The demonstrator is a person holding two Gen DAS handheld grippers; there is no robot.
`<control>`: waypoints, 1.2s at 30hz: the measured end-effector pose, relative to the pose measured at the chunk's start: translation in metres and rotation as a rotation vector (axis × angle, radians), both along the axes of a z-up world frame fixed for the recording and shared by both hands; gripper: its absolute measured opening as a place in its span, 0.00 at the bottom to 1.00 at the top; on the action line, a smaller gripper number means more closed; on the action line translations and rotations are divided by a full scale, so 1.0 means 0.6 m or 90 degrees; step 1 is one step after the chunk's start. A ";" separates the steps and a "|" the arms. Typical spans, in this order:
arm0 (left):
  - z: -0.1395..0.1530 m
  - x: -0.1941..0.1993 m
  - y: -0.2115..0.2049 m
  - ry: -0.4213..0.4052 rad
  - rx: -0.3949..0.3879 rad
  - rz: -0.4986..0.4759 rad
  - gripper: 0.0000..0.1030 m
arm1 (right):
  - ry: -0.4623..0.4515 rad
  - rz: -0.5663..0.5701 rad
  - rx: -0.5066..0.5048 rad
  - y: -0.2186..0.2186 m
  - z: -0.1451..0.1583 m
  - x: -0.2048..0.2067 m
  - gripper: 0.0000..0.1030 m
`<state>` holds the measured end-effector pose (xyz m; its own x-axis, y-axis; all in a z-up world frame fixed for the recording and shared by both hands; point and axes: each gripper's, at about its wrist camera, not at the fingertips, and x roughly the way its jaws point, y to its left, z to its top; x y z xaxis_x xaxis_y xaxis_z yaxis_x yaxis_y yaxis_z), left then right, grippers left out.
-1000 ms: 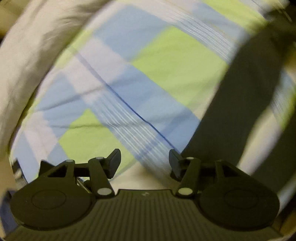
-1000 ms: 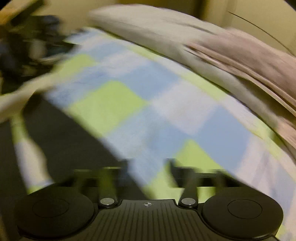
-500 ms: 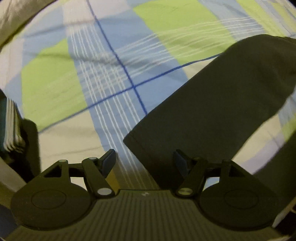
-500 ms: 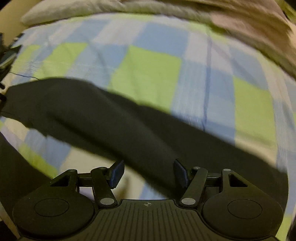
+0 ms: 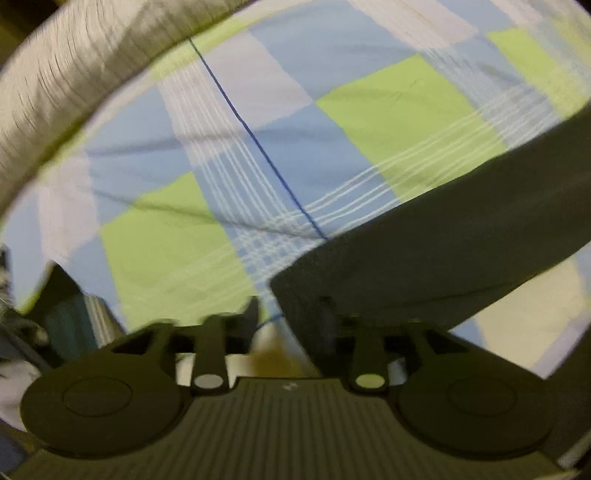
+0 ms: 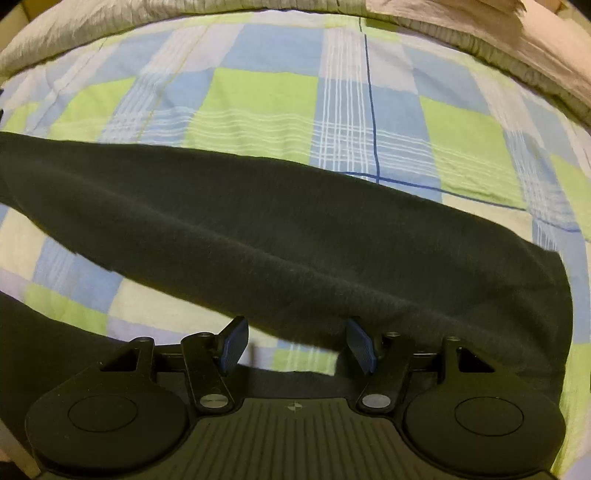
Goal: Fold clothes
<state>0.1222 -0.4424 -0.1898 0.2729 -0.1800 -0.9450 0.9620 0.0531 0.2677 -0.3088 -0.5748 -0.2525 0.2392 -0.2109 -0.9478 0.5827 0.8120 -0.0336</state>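
A dark garment (image 6: 280, 236) lies stretched across a checked blue, green and white bedsheet (image 6: 266, 92). In the right wrist view a long sleeve or leg of it runs from left to right, just beyond my right gripper (image 6: 295, 341), which is open and empty with its lower edge between the fingers. In the left wrist view, which is blurred, the garment's end (image 5: 436, 258) lies at the right. My left gripper (image 5: 290, 319) is open over its corner, the right finger against the cloth.
A grey-white quilt (image 5: 74, 66) is bunched along the far side of the bed; it also shows in the right wrist view (image 6: 110, 22). Pinkish bedding (image 6: 498, 33) lies at the back right. The bed's edge and dim clutter (image 5: 55, 321) are at lower left.
Both grippers have swung over the bed and come down toward the dark garment. The left one has narrowed its opening a little; the right one stays wide open.
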 end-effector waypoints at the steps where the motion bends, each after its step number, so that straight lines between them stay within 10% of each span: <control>1: -0.001 -0.009 0.002 -0.021 0.000 -0.013 0.39 | 0.008 0.005 -0.001 -0.002 -0.006 -0.001 0.61; 12: -0.062 -0.246 0.043 -0.068 -0.029 -0.332 0.43 | 0.086 -0.057 0.025 -0.011 -0.027 -0.053 0.61; 21: -0.117 -0.241 0.039 -0.147 0.004 -0.409 0.37 | 0.069 -0.002 0.018 0.029 -0.003 -0.050 0.61; 24: -0.117 -0.238 0.041 -0.148 0.027 -0.438 0.07 | 0.069 0.011 0.012 0.035 -0.006 -0.044 0.61; 36: -0.072 -0.247 0.101 -0.073 0.070 -0.433 0.16 | 0.062 -0.008 0.021 0.012 -0.002 -0.078 0.61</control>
